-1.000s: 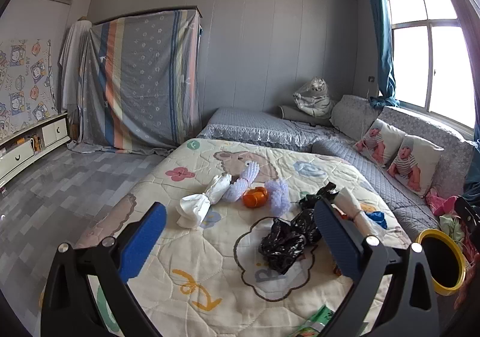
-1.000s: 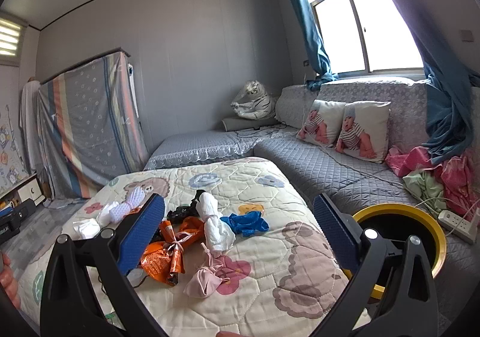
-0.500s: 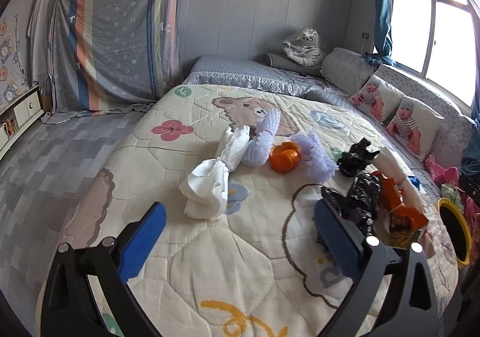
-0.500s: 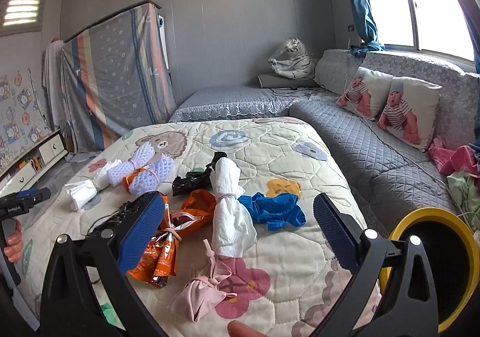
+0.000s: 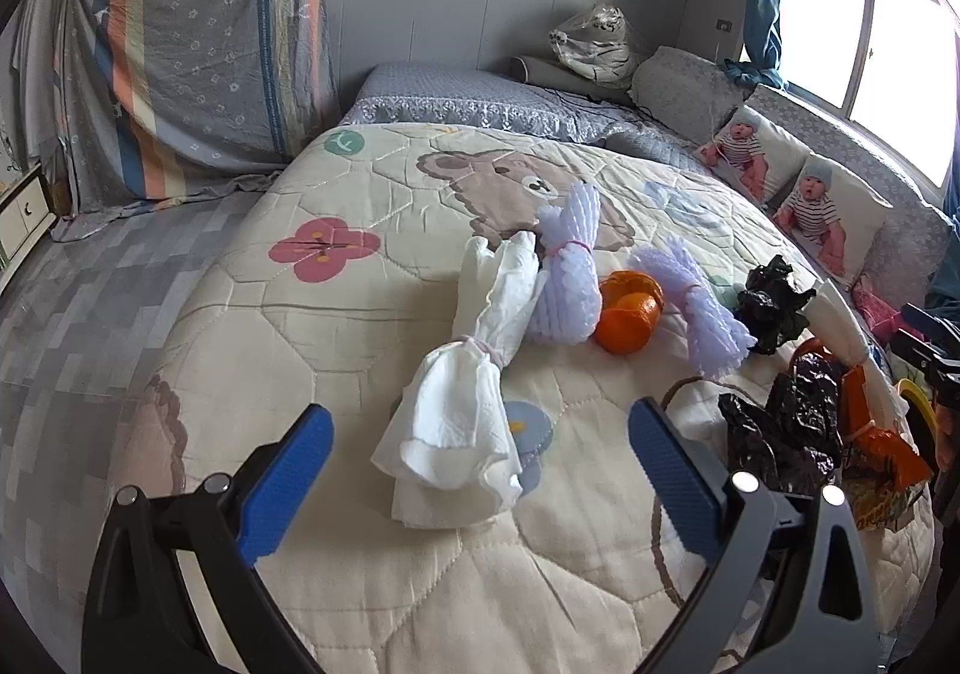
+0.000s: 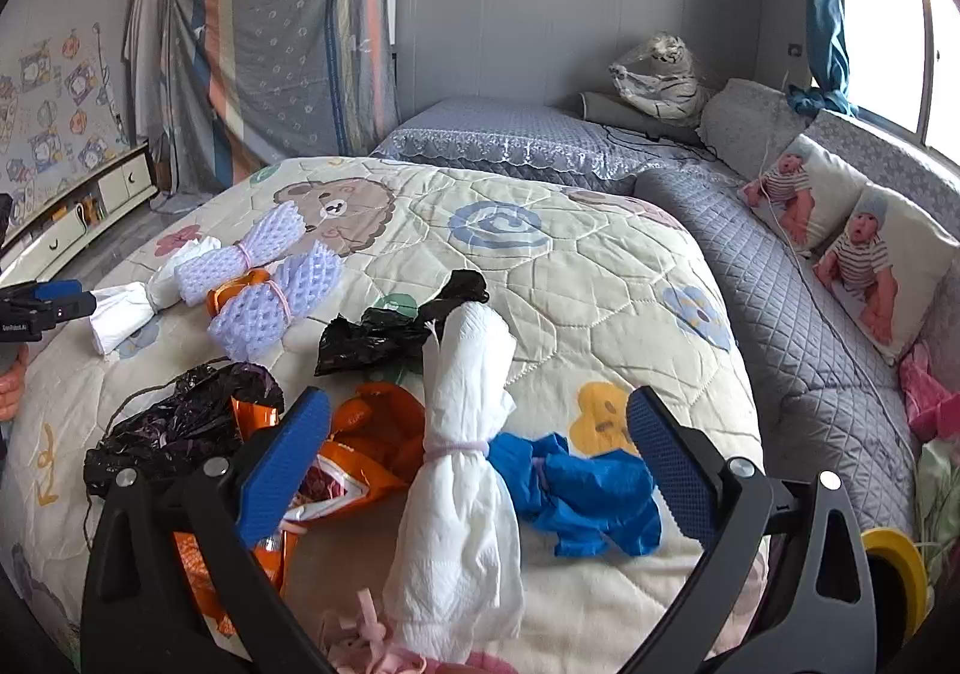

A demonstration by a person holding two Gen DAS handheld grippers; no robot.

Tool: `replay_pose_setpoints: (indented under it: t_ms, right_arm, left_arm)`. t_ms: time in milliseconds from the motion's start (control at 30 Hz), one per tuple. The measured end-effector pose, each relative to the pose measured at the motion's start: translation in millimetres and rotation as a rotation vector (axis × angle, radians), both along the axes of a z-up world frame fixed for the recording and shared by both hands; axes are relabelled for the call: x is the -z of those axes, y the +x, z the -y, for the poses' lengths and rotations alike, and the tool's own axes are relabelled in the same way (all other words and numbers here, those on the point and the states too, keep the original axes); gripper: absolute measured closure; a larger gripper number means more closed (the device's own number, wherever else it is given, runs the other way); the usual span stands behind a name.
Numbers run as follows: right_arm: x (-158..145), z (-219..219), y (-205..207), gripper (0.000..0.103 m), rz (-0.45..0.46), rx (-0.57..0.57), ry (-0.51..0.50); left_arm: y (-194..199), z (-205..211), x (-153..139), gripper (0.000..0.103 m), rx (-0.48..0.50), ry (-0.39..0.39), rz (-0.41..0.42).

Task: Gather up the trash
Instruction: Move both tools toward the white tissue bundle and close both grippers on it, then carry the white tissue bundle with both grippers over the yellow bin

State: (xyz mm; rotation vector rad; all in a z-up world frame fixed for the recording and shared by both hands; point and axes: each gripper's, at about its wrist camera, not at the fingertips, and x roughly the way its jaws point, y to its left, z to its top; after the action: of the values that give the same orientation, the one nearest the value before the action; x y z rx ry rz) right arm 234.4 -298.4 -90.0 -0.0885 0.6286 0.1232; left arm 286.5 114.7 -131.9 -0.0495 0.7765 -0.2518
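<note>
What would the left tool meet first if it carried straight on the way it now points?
Most likely the tied white paper bundle on the quilt: it lies between the open left tool fingers, just ahead. Depth is uncertain in this fisheye view.

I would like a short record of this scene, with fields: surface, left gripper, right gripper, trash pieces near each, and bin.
surface: quilted bed cover with a bear print
left gripper: left gripper, jaws open, empty
near left: white tissue bundle between the jaws; orange peel beyond
right gripper: right gripper, jaws open, empty
near right: white tissue roll between the jaws; blue glove beside it
bin: yellow-rimmed bin at bed edge
</note>
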Motion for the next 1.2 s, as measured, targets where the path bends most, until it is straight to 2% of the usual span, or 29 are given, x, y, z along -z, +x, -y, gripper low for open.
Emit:
replay_pose_setpoints:
  t_ms: [133,200,367,467,533,567,700,767,900,1100,1200]
  right_arm:
    - [8.9,-10.0,32.4,0.011,-0.058,-0.007,-0.058]
    - [15.1,-10.1,45.0,0.018,-0.095,0.001,-0.058]
    - [25.4,-9.5,61.6,0.023,-0.133,0.013,-0.046]
    - [31.5,-8.2,69.1,0.029,-0.167,0.015,-0.017]
    - [35.4,-7.1,72.4,0.036,-0.192,0.016,0.002]
    - [37.2,-6.1,73.8,0.042,-0.201,0.017,0.011]
    - [41.2,-4.4,76.4,0.069,-0.22,0.013,0.022]
    - [43.5,-1.8,78.4,0.079,-0.244,0.014,0.04]
    - [41.2,4.6,75.3,0.086,-0.236,0.026,0.066]
    - [16.6,10.5,55.1,0.09,-0.171,0.014,0.097]
    - [-0.1,20.7,43.1,0.09,-0.142,0.011,0.15]
  left_arm:
    - [16.6,5.5,6.3,0.008,0.044,0.001,-0.036]
    - [20.6,9.6,8.8,0.008,0.057,0.022,-0.034]
    - [34.4,13.8,17.1,0.01,0.093,0.039,-0.068]
    - [41.5,15.5,24.9,0.02,0.107,0.051,-0.099]
    - [45.7,16.0,29.6,0.035,0.109,0.053,-0.12]
    - [47.6,16.5,32.0,0.04,0.11,0.057,-0.131]
    - [51.7,14.0,38.6,0.073,0.093,0.057,-0.156]
    - [51.5,12.4,38.6,0.077,0.092,0.046,-0.16]
    - [49.8,9.7,35.0,0.081,0.09,0.019,-0.163]
    - [35.1,-0.3,12.1,0.082,0.076,-0.027,-0.105]
    - [24.2,-4.3,-1.0,0.082,0.061,-0.028,-0.077]
